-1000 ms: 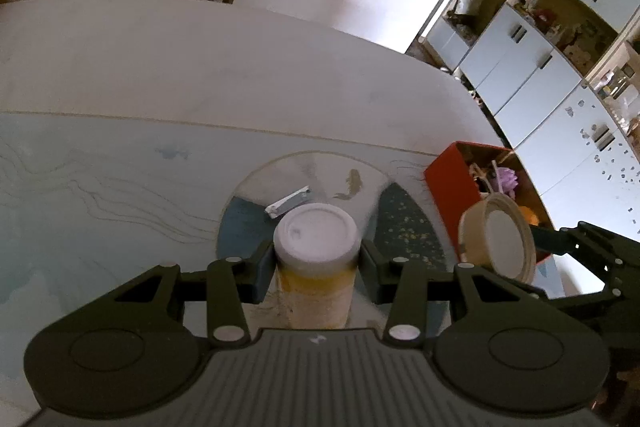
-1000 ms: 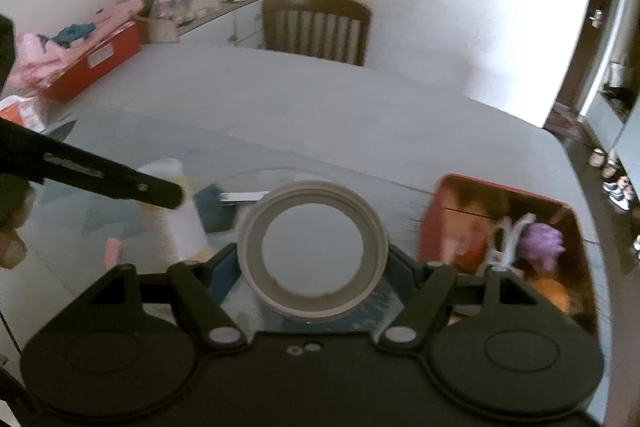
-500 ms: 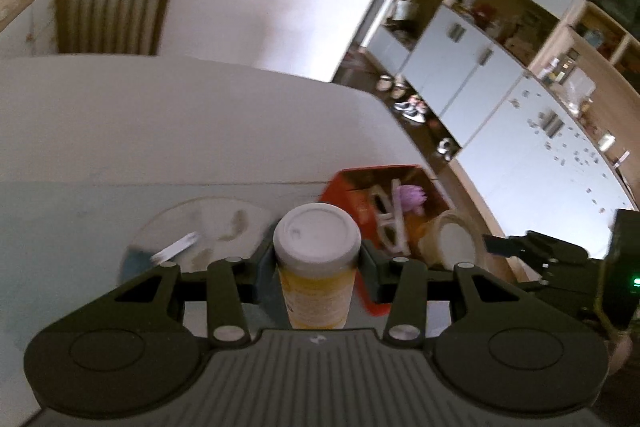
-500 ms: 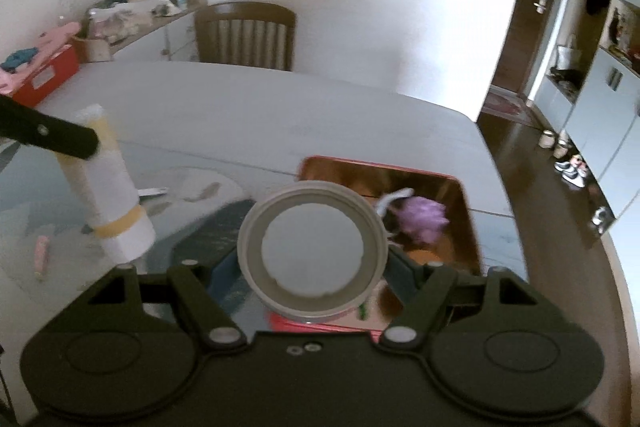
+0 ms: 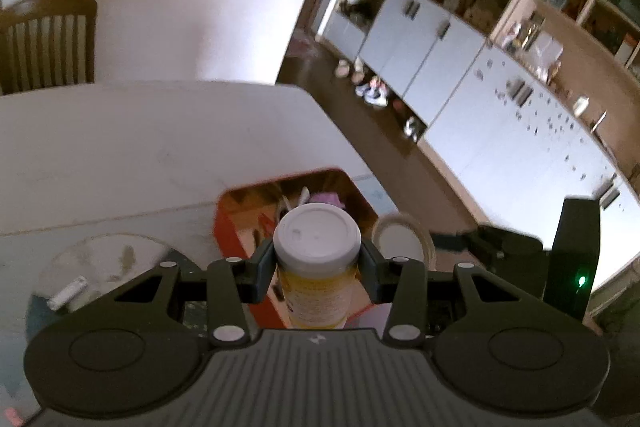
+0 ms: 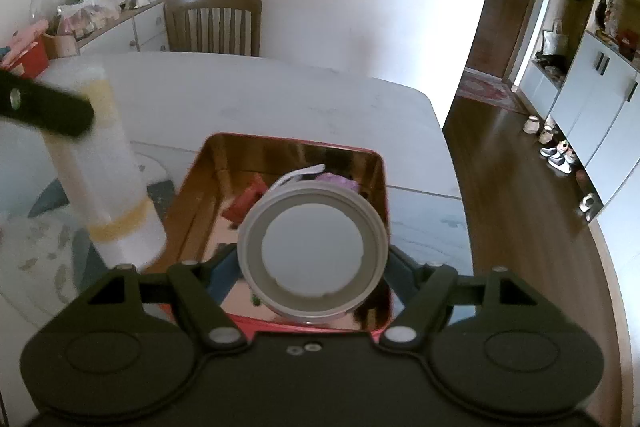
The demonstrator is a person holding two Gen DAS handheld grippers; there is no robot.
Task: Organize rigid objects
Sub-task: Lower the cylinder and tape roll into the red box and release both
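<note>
**Two containers held above a red tin on the counter**

A shiny red rectangular metal tin (image 6: 362,157) is seen on the pale counter (image 6: 280,95), with a purple item (image 6: 336,181), a small red piece (image 6: 246,203) and a white strip (image 6: 298,174) lying inside it. A brown wooden chair (image 6: 214,23) is placed at the far edge, and white cabinets (image 5: 500,119) line the right wall. A small white cylinder (image 5: 66,294) is left on a round patterned mat (image 5: 104,259).

A tall white bottle with a white cap and yellow label (image 5: 318,267) is gripped upright by the left tongs (image 5: 318,269), its long axis vertical, over the tin's near left edge. A round grey-rimmed white jar (image 6: 312,255) is clamped by the right tongs (image 6: 312,273), its flat circular end turned toward the camera, above the tin's near side.
</note>
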